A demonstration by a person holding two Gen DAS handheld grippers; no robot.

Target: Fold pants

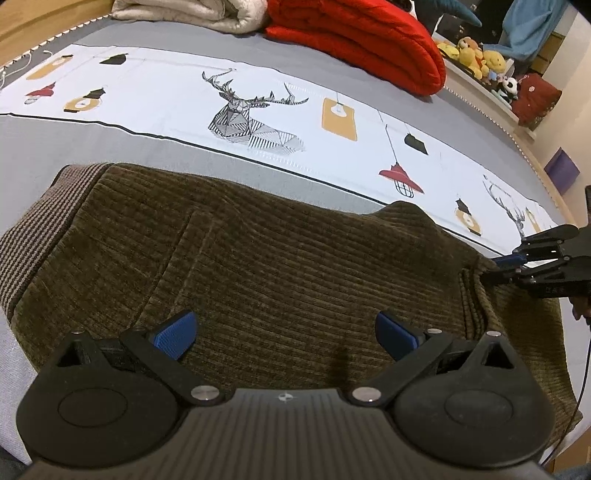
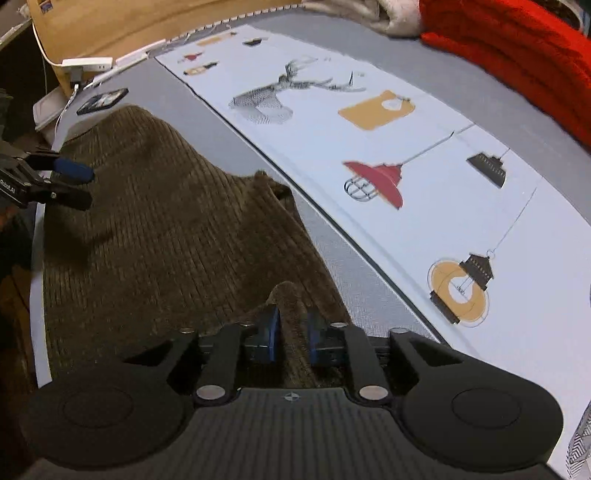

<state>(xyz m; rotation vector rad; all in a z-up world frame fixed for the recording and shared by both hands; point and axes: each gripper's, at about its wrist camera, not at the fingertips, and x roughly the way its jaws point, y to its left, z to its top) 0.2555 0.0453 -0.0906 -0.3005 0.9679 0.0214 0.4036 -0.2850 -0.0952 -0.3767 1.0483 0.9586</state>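
Brown corduroy pants (image 1: pixel 280 266) lie folded across the near side of the bed, with a striped waistband (image 1: pixel 40 229) at the left. My left gripper (image 1: pixel 284 332) hovers open just above the pants, its blue pads wide apart. It also shows at the left edge of the right wrist view (image 2: pixel 79 184). My right gripper (image 2: pixel 291 332) is shut on a raised fold of the pants (image 2: pixel 184 229) at their right end. It shows at the right edge of the left wrist view (image 1: pixel 502 267), pinching the cloth there.
The bed sheet (image 1: pixel 184 96) is grey and white with deer and lamp prints. A red quilt (image 1: pixel 362 40) and a cream blanket (image 1: pixel 192 14) lie at the far side. Plush toys (image 1: pixel 476 59) sit on a shelf beyond. A phone (image 2: pixel 103 99) and charger (image 2: pixel 86 66) lie near the bed's edge.
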